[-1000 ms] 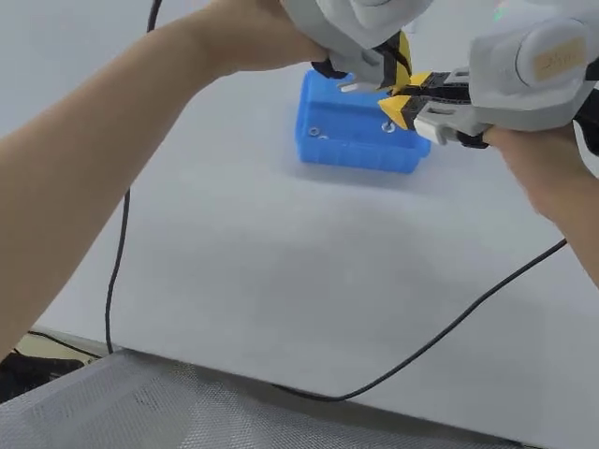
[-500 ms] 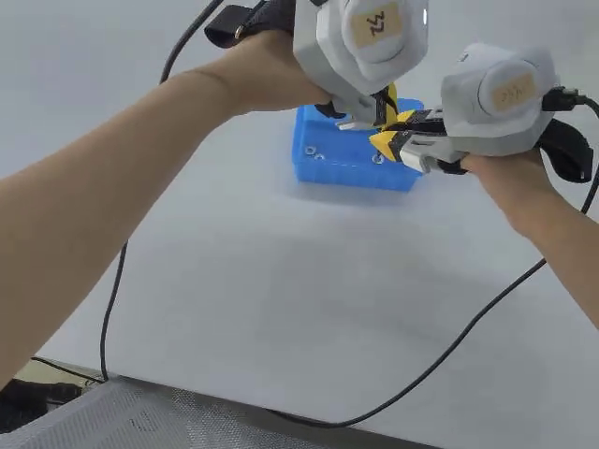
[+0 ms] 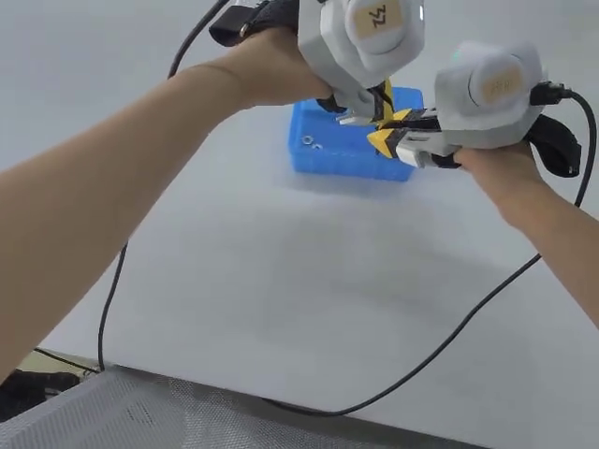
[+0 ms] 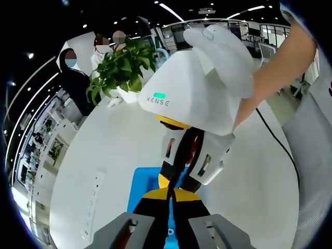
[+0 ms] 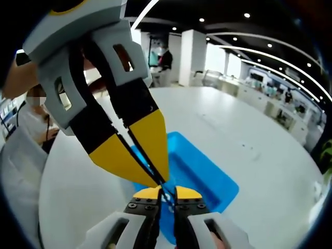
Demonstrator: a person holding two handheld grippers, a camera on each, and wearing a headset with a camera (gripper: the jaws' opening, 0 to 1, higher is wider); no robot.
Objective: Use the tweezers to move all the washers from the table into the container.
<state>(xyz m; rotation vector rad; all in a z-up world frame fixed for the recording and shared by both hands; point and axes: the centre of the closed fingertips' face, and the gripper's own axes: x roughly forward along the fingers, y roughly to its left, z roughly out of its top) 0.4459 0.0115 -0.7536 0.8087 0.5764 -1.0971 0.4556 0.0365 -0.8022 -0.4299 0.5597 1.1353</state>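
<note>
— Where did you have the tweezers?
— Upper middle of the head view, between both tools. My left tool (image 3: 382, 101) was pressed together on the legs of the tweezers (image 5: 146, 162). My right tool (image 3: 386, 140) was closed on their end, meeting the left one tip to tip.
— And the washers?
— Small washers (image 3: 312, 143) lay inside the blue container (image 3: 342, 154), which sat just below the tools on the white tabletop (image 3: 281, 281). A black cable (image 3: 449, 332) crossed the lower right.

Head view downward, 2 gripper views facing — sharing the container (image 3: 337, 165)
</note>
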